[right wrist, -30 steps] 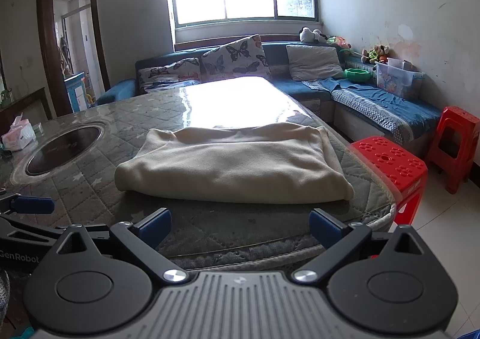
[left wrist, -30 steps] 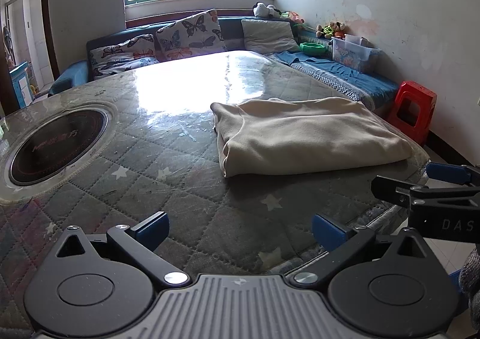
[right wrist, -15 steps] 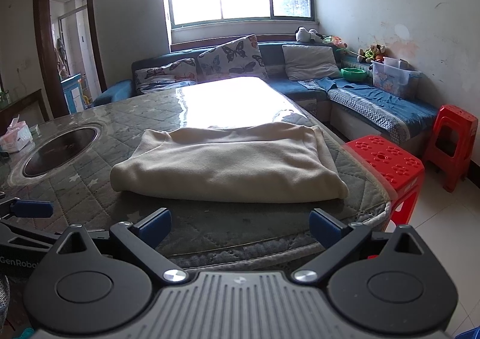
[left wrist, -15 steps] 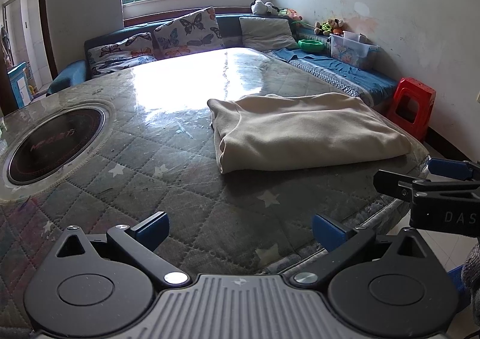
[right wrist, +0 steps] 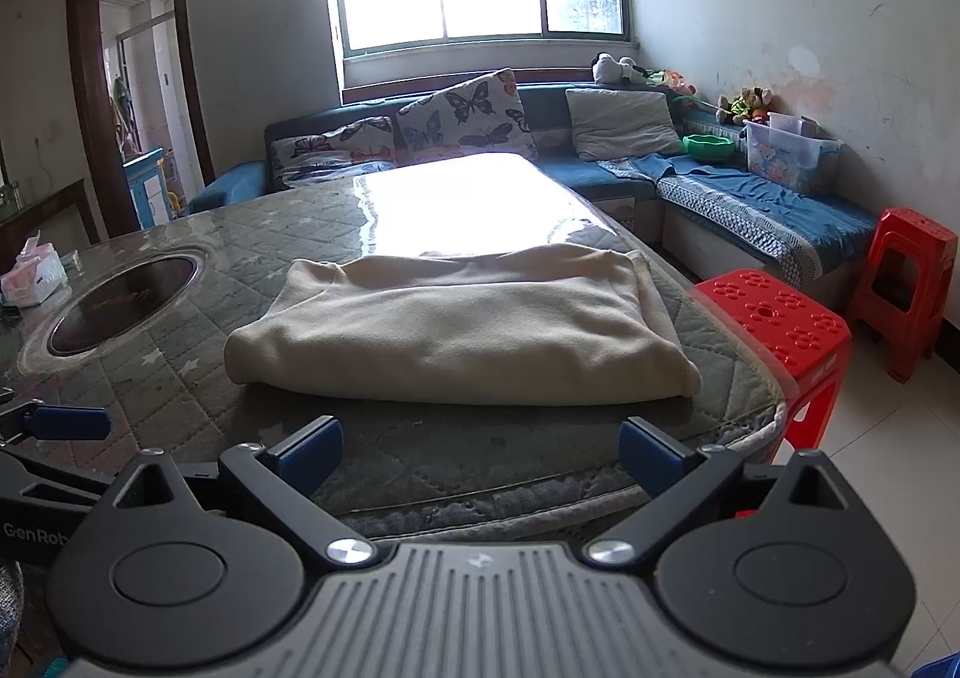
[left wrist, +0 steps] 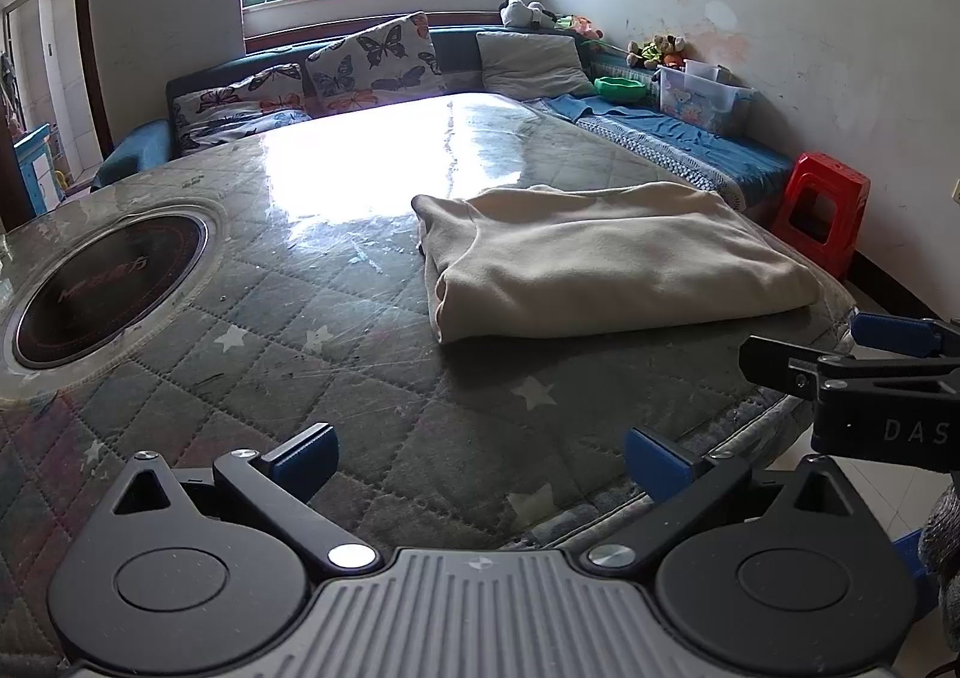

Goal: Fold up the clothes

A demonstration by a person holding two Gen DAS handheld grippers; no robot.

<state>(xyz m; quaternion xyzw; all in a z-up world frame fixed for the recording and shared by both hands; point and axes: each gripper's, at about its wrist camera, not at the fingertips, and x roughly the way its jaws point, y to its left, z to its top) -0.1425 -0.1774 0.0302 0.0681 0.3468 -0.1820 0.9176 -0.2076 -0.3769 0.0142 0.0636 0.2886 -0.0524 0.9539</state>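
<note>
Change: over the last second both my grippers backed off a little; the cloth (right wrist: pixel 456 330) lies as it did.
Cloth: folded, on the desk (left wrist: pixel 336 318) near its right edge.
Jaws: left gripper (left wrist: pixel 480 459) and right gripper (right wrist: pixel 480 447) spread wide, empty.
Meaning: fold looks finished, I judge.

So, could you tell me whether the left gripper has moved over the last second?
Yes, slightly: the left gripper backed away from the beige garment, with more table showing before it.

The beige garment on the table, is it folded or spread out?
Folded. The beige garment lies as a compact, layered rectangle with a rounded fold edge, on the table.
</note>
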